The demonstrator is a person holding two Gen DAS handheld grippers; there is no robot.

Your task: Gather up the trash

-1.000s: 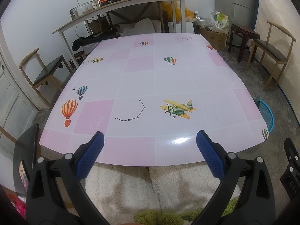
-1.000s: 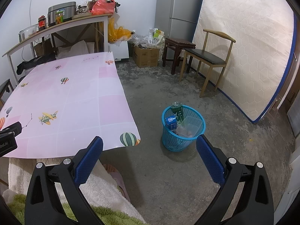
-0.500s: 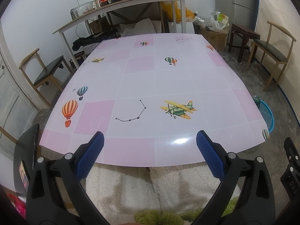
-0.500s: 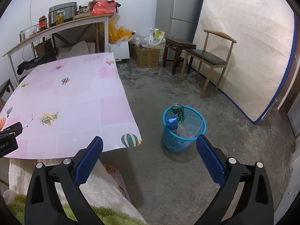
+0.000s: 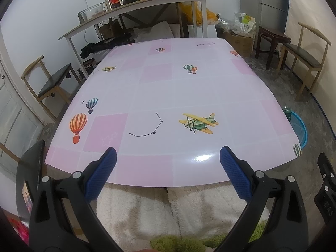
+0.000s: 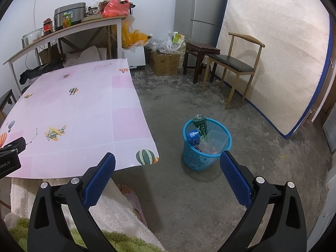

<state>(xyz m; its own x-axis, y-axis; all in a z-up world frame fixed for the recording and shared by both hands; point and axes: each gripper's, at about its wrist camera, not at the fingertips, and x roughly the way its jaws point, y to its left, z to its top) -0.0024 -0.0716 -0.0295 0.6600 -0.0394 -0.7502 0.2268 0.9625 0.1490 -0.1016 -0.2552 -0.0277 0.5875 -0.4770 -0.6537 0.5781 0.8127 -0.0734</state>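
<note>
Fingers (image 5: 235,174) of both grippers spread, empty; pink table (image 5: 168,88), blue bin (image 6: 206,145) on concrete floor (image 6: 241,109).

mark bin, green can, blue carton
bin (image 6: 194,161), right wrist view, front mesh wall.
green can (image 6: 201,127), right wrist view, its side.
blue carton (image 6: 193,138), right wrist view, its front face.
</note>
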